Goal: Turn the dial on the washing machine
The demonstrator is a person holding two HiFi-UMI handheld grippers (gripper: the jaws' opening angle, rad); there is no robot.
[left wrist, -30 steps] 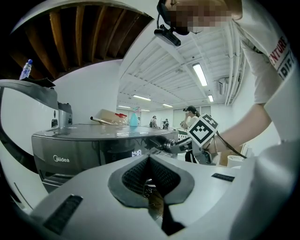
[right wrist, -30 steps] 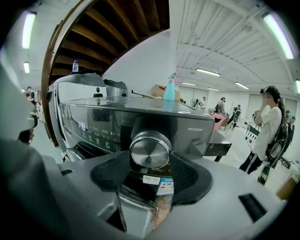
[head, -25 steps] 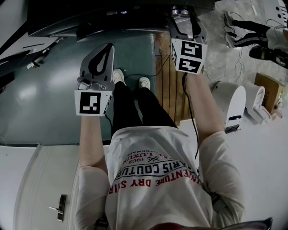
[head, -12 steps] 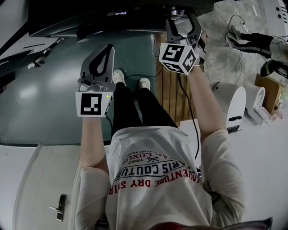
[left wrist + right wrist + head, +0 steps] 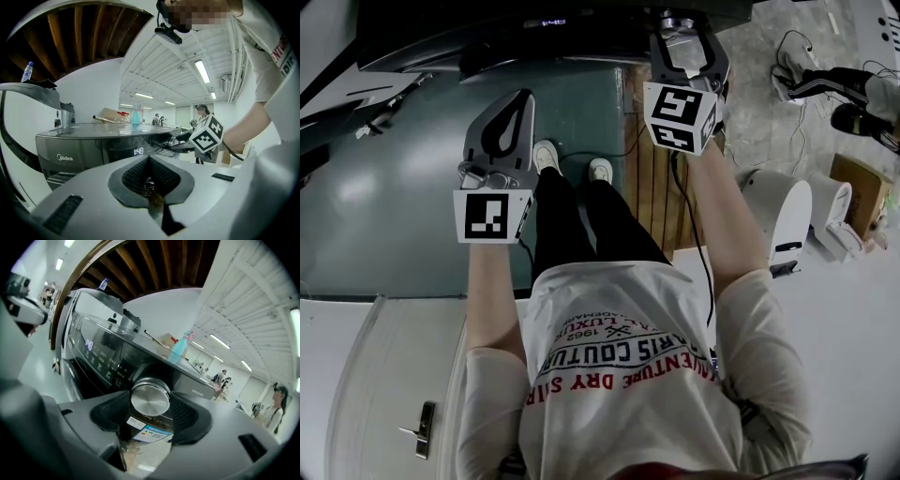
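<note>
The dark washing machine [image 5: 534, 37] stands in front of me, its lit display [image 5: 138, 151] facing the left gripper view. Its round silver dial [image 5: 150, 398] sits on the control panel, right between the pads of my right gripper [image 5: 150, 403]. Those jaws are closing, and both pads touch the dial's rim. In the head view the right gripper [image 5: 684, 37] reaches up to the machine's front at top right. My left gripper [image 5: 508, 117] hangs lower and to the left, away from the machine, jaws shut with nothing in them.
A blue spray bottle [image 5: 179, 348] and other items stand on the machine's top. Wooden planks [image 5: 652, 178] lie on the floor beside the green mat [image 5: 394, 187]. A white appliance [image 5: 778, 216] and a cardboard box [image 5: 858, 183] sit at right, near another person's legs [image 5: 834, 84].
The right gripper's marker cube tilted over half a second ago and has rolled back toward its first angle, still at the dial. The left gripper has barely moved.
</note>
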